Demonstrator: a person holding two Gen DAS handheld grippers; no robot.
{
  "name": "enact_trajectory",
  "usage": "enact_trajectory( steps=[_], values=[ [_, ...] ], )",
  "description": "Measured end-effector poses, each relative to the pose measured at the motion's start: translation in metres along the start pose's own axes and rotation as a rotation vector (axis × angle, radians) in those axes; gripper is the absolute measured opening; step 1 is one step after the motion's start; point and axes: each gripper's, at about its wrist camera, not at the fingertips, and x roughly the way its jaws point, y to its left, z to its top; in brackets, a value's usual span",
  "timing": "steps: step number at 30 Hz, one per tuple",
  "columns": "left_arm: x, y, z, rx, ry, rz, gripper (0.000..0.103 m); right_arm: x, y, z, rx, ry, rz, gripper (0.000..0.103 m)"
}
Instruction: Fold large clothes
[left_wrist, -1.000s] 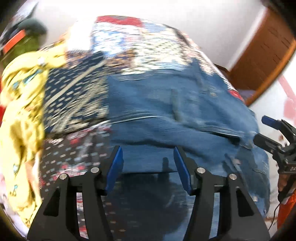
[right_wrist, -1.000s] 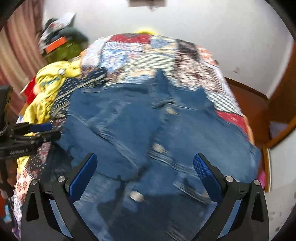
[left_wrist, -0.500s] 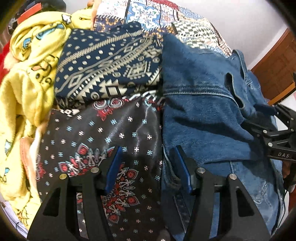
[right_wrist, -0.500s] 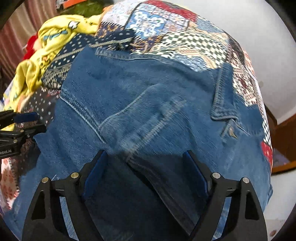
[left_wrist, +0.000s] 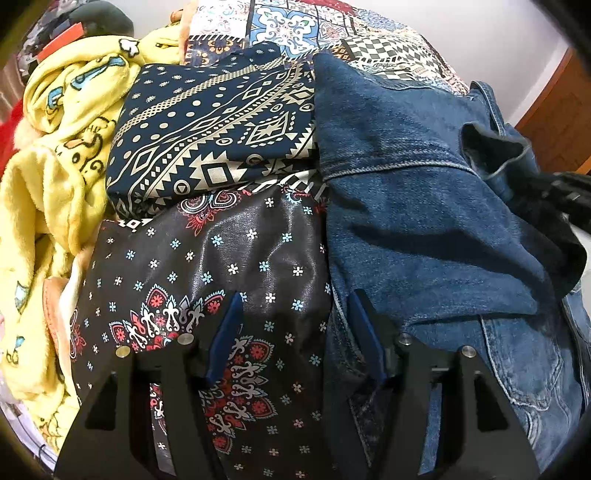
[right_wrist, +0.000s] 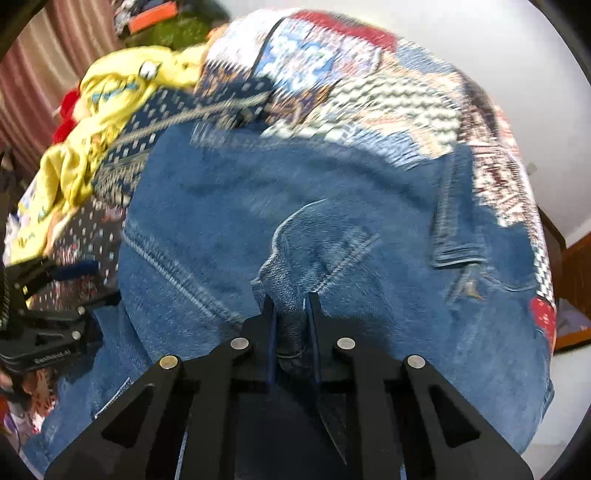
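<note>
A blue denim jacket (left_wrist: 424, 229) lies on the bed, partly folded over itself; it fills the right wrist view (right_wrist: 332, 206). My left gripper (left_wrist: 295, 332) is open and hovers over the jacket's left edge where it meets a dark floral cloth (left_wrist: 207, 266). My right gripper (right_wrist: 290, 306) is shut on a bunched fold of the denim jacket near its middle. The left gripper also shows at the left edge of the right wrist view (right_wrist: 70, 284).
A folded navy cloth with a cream geometric print (left_wrist: 214, 129) lies beyond the floral cloth. A yellow fleece garment (left_wrist: 48, 192) is heaped at the left. A patchwork bedspread (right_wrist: 369, 74) covers the bed. A wooden door (left_wrist: 561, 122) stands at the right.
My right gripper has closed from wide open onto a fold of the denim. My left gripper has moved left to the jacket's edge and stayed open.
</note>
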Motion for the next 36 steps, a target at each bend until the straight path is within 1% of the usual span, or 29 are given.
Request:
enact_trajectory(
  steps=[2, 5, 9, 11, 15, 18, 22, 23, 26, 29, 33, 34, 36],
  values=[
    [0.000, 0.000, 0.000, -0.006, 0.003, 0.002, 0.060, -0.021, -0.010, 0.000, 0.029, -0.061, -0.022, 0.012],
    [0.000, 0.000, -0.001, -0.013, 0.008, 0.012, 0.061, -0.054, -0.028, 0.000, 0.053, -0.122, -0.052, 0.012],
    [0.000, -0.001, -0.002, -0.029, 0.007, 0.026, 0.062, -0.109, -0.063, -0.006, 0.121, -0.241, -0.120, 0.012],
    [0.000, -0.002, -0.003, -0.034, 0.007, 0.035, 0.063, -0.136, -0.089, -0.017, 0.192, -0.300, -0.142, 0.011],
    [-0.001, -0.005, -0.005, -0.037, 0.012, 0.057, 0.064, -0.160, -0.126, -0.041, 0.302, -0.348, -0.165, 0.010],
    [-0.002, -0.007, -0.006, -0.042, 0.024, 0.066, 0.065, -0.155, -0.142, -0.064, 0.344, -0.321, -0.160, 0.009],
    [-0.003, -0.007, -0.006, -0.030, 0.032, 0.075, 0.065, -0.122, -0.155, -0.098, 0.394, -0.232, -0.143, 0.009],
    [-0.004, -0.008, -0.006, -0.027, 0.034, 0.081, 0.067, -0.110, -0.159, -0.108, 0.417, -0.204, -0.131, 0.009],
    [-0.005, -0.009, -0.006, -0.019, 0.041, 0.088, 0.067, -0.087, -0.170, -0.136, 0.487, -0.148, -0.079, 0.009],
    [-0.009, -0.010, -0.004, -0.005, 0.053, 0.089, 0.067, -0.079, -0.176, -0.160, 0.548, -0.129, -0.024, 0.009],
    [-0.022, -0.016, 0.000, 0.024, 0.054, 0.101, 0.067, -0.077, -0.180, -0.181, 0.570, -0.107, 0.010, 0.009],
    [-0.027, -0.018, 0.002, 0.030, 0.049, 0.099, 0.067, -0.078, -0.181, -0.185, 0.569, -0.103, 0.012, 0.010],
    [-0.040, -0.025, 0.005, 0.053, 0.022, 0.088, 0.067, -0.082, -0.183, -0.192, 0.564, -0.100, -0.009, 0.017]
  ],
)
